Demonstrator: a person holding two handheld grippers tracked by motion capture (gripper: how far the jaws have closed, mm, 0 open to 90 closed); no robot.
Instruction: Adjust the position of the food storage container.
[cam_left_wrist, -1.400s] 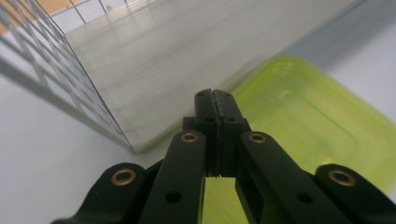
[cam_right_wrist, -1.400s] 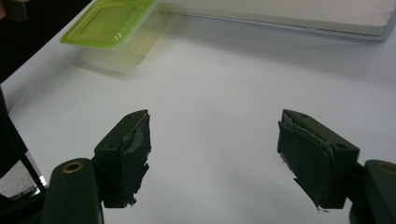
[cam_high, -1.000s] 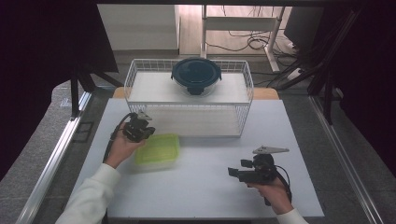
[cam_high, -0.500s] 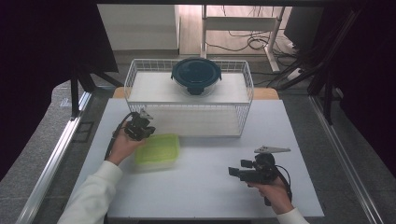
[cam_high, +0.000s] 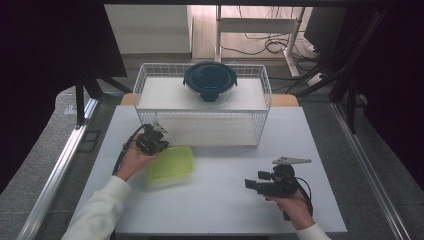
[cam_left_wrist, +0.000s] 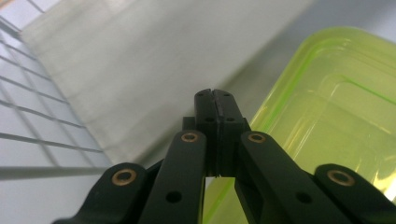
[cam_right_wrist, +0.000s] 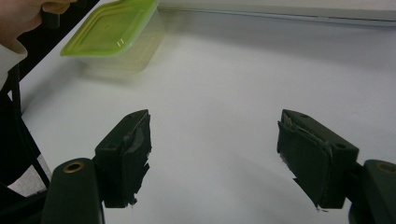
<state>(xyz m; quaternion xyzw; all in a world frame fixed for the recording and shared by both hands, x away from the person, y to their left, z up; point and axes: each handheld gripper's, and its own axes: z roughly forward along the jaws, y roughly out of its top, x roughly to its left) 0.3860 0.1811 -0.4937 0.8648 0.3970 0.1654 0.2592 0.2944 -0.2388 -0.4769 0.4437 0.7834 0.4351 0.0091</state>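
Comparing this moment with the pictures from a second and half a second ago, almost nothing has shifted: both hands, both grippers and the container sit in the same places on the counter.

Left gripper (cam_high: 151, 141): its jaws are pressed together, tips touching with nothing between them, as the left gripper view shows. They point past the upper-left rim of the translucent lime-green rectangular plastic container (cam_high: 170, 164), which fills the right side of that view just beside the closed tips (cam_left_wrist: 215, 100); whether they touch the rim I cannot tell. In the high view this gripper sits at the container's upper-left corner, left of centre in the frame.

Right gripper (cam_high: 272, 184): its jaws stand spread wide and hold nothing, hovering over bare counter at the lower right of the high view, well apart from the container. In its own view the container (cam_right_wrist: 112, 29) lies at the upper left, far beyond the open jaws.

Behind the container, at the upper middle of the high view, stands a white wire two-level rack (cam_high: 265, 87); a round glass bowl with a dark blue clip lid (cam_high: 210, 80) rests on its top shelf. White counter (cam_high: 225, 200) lies between the grippers.
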